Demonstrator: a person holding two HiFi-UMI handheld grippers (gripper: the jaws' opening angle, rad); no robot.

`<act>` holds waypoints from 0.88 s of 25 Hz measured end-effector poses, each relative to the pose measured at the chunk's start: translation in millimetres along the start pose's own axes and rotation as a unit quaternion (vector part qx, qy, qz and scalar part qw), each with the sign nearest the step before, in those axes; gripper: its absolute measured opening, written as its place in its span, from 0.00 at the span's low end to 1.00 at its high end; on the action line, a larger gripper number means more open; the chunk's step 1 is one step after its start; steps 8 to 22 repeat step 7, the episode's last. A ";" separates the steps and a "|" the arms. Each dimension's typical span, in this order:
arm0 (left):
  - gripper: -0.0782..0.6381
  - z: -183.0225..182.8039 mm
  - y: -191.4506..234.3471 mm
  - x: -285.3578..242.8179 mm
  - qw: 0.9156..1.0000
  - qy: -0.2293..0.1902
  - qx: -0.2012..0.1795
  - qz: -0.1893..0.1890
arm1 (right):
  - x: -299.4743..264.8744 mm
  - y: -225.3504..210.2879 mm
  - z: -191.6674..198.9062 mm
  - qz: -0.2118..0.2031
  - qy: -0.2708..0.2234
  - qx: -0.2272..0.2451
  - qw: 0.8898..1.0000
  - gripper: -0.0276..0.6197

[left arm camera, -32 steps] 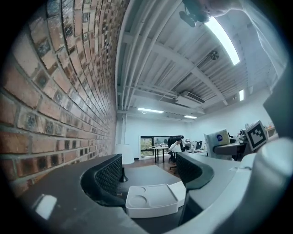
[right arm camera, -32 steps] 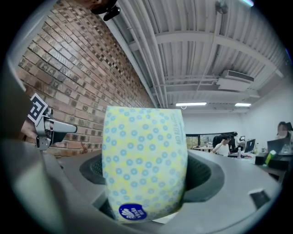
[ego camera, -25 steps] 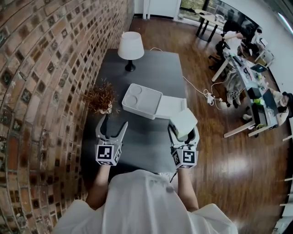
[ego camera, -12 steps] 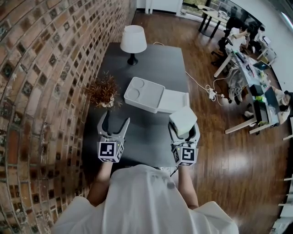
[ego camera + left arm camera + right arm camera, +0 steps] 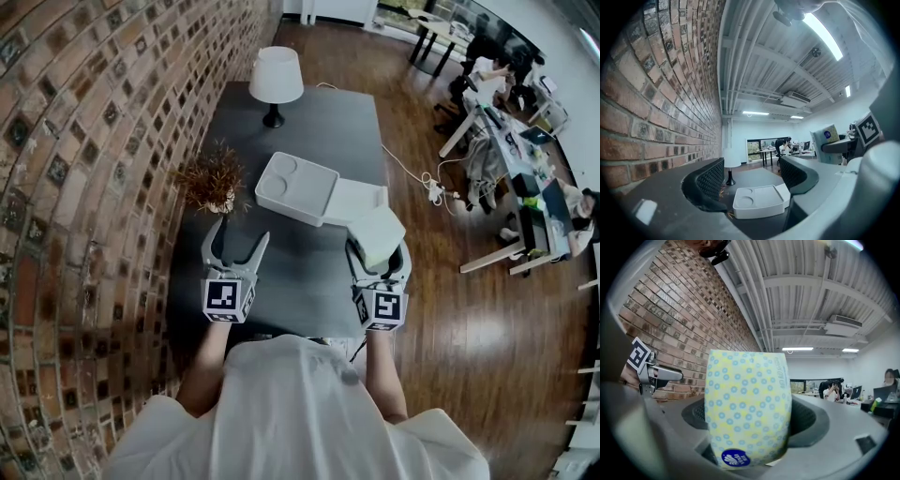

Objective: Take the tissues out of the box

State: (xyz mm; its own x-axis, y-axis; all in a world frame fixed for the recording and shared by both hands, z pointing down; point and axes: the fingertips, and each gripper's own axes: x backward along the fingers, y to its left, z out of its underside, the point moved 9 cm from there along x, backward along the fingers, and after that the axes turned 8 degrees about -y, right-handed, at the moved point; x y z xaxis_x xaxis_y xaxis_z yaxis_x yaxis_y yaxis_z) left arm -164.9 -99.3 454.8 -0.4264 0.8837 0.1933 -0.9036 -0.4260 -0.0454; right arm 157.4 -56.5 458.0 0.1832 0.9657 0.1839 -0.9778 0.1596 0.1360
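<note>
A yellow tissue pack with blue dots (image 5: 377, 236) (image 5: 747, 404) is held upright above the near right of the dark table, clamped in my right gripper (image 5: 378, 267) (image 5: 750, 432). The pack (image 5: 827, 143) also shows at the right of the left gripper view. The white box (image 5: 295, 187) (image 5: 759, 201) lies in the middle of the table, and a flat white part (image 5: 356, 202) adjoins its right side. My left gripper (image 5: 239, 234) (image 5: 752, 176) hovers open and empty to the near left of the box, pointed at it.
A white lamp (image 5: 279, 80) (image 5: 731, 159) stands at the table's far end. A dried plant (image 5: 211, 181) sits by the brick wall, just ahead of the left gripper. The table's right edge (image 5: 382, 169) borders wooden floor with a cable; desks and people are far right.
The head view has shifted a little. Both grippers keep their places relative to the box, and the pack stays in the right gripper.
</note>
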 end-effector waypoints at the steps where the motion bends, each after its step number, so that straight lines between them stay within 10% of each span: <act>1: 0.61 -2.1 0.0 -2.2 1.000 -0.001 -0.001 -0.003 | -2.1 -0.5 -1.8 0.001 -0.003 -0.001 1.000 0.76; 22: 0.61 -7.7 2.6 -10.7 1.000 -0.003 -0.002 -0.014 | -13.5 -1.5 -8.6 0.005 -0.007 -0.004 1.000 0.76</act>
